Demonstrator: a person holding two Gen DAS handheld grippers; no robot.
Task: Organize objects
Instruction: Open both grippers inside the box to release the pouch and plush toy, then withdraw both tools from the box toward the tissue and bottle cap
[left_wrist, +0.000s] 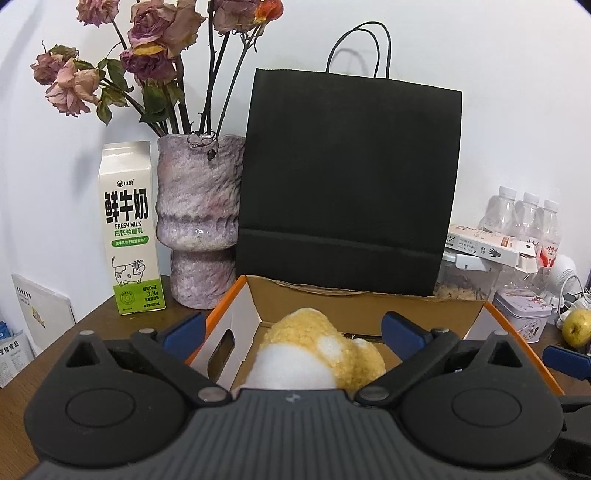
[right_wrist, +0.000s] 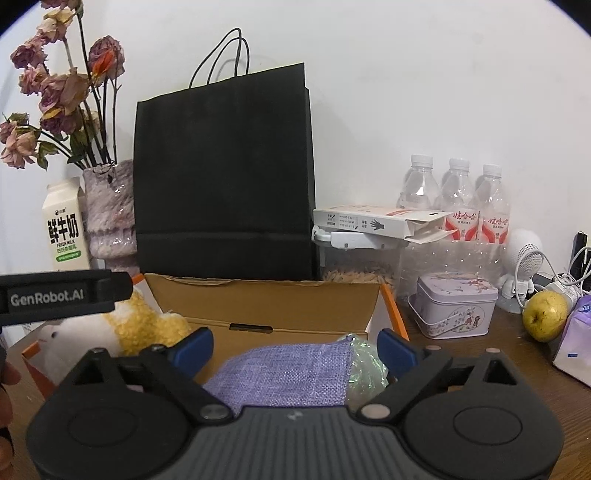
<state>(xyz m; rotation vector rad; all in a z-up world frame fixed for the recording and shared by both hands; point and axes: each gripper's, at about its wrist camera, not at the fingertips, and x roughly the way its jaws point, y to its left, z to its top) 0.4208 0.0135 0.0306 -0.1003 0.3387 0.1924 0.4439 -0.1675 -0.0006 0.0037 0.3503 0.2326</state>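
At the far left of the desk (left_wrist: 92, 321) a milk carton (left_wrist: 129, 229) stands upright, just beside a mottled purple vase (left_wrist: 199, 221) of dried roses (left_wrist: 147, 48). Next along, a black paper bag (left_wrist: 347, 177) stands against the wall, right behind an open cardboard box (left_wrist: 236, 328) with orange edges.

In the left end of the box lies a yellow and white plush toy (left_wrist: 317, 350). The left gripper (left_wrist: 291, 328) hangs over it with its jaws spread wide, one blue pad on either side of the toy and neither pressing on it. In the right end lies a purple cloth pouch (right_wrist: 288, 373) with something shiny and greenish (right_wrist: 364, 369) at its mouth. The right gripper (right_wrist: 295, 347) sits above it, jaws likewise wide apart and gripping nothing.

Right of the box come a clear tub of grain (right_wrist: 362, 266) with a flat white carton (right_wrist: 380, 221) on top, three water bottles (right_wrist: 458, 199) at the wall, a lilac tin (right_wrist: 454, 310), a small white figure (right_wrist: 521, 266), and a yellow-green pear (right_wrist: 545, 315) near the desk's right edge.
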